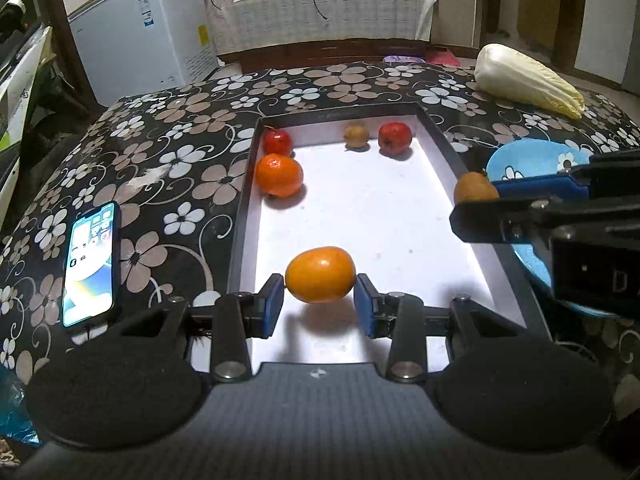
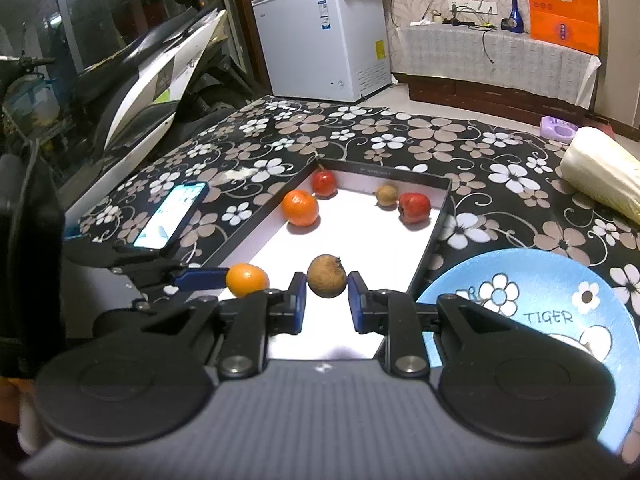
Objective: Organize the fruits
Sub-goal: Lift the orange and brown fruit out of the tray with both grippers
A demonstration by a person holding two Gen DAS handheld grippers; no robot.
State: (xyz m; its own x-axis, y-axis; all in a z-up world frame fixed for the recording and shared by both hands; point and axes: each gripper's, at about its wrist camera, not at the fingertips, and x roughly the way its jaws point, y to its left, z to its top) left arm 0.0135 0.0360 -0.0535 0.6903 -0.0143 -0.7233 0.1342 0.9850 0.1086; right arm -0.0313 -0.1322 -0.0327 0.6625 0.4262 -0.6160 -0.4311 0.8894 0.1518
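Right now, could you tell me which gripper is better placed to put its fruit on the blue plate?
Right. The right gripper brackets the brown fruit beside the blue plate; the left gripper is farther away.

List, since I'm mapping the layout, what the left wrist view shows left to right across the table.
Lit smartphone → round orange tangerine → small brown fruit at the tray's far wall → red apple-like fruit → pale napa cabbage.

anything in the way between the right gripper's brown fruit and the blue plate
Nothing visible sits in the gap itself. The brown fruit sits between the right gripper fingers over the white tray floor, and the blue plate lies just outside. Only the tray's dark side wall stands between them, so the fruit has to pass above it.
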